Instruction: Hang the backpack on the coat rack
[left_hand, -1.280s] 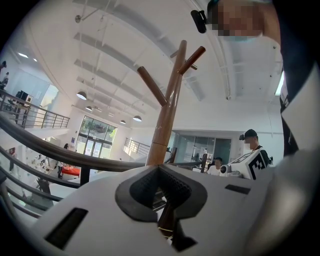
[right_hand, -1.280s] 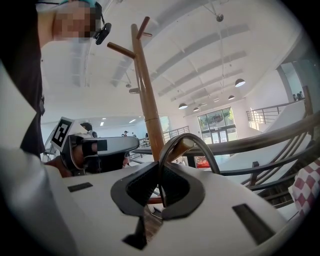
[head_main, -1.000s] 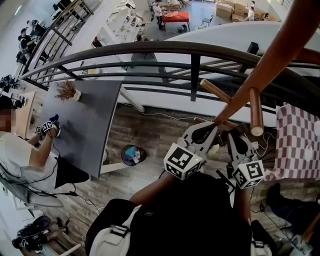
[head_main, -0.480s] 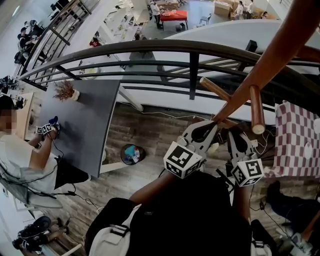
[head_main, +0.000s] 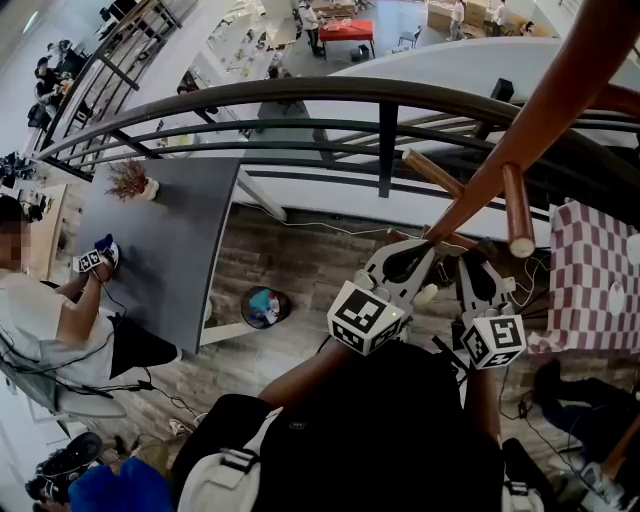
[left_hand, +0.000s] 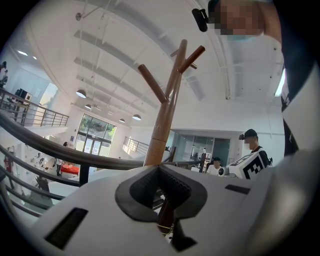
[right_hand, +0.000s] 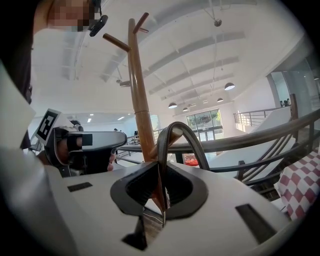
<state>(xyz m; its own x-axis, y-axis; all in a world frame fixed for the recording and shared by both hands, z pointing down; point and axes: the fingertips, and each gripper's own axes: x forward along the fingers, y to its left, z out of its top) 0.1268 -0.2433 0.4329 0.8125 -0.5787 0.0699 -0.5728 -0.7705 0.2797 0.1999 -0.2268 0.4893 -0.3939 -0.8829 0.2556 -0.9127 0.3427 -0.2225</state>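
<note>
The wooden coat rack (head_main: 510, 150) rises at the right of the head view, with one peg (head_main: 518, 212) pointing down toward me and another peg (head_main: 435, 172) to its left. The black backpack (head_main: 380, 440) hangs low beneath both grippers. My right gripper (head_main: 468, 265) is shut on the backpack's dark handle loop (right_hand: 182, 137), which arches up beside the rack's pole (right_hand: 140, 100). My left gripper (head_main: 420, 252) sits just left of it, jaws closed (left_hand: 159, 167) with nothing seen between them, and the pole (left_hand: 165, 110) stands right behind them.
A dark curved railing (head_main: 300, 100) runs behind the rack, with a drop to a lower floor past it. Below are a grey table (head_main: 170, 230), a seated person (head_main: 40, 320) and a bin (head_main: 263, 307). A checked cloth (head_main: 590, 290) lies at the right.
Both grippers stay almost where they were beside the pole. People on the floor below have shifted, and something blue has come in at the bottom left.
</note>
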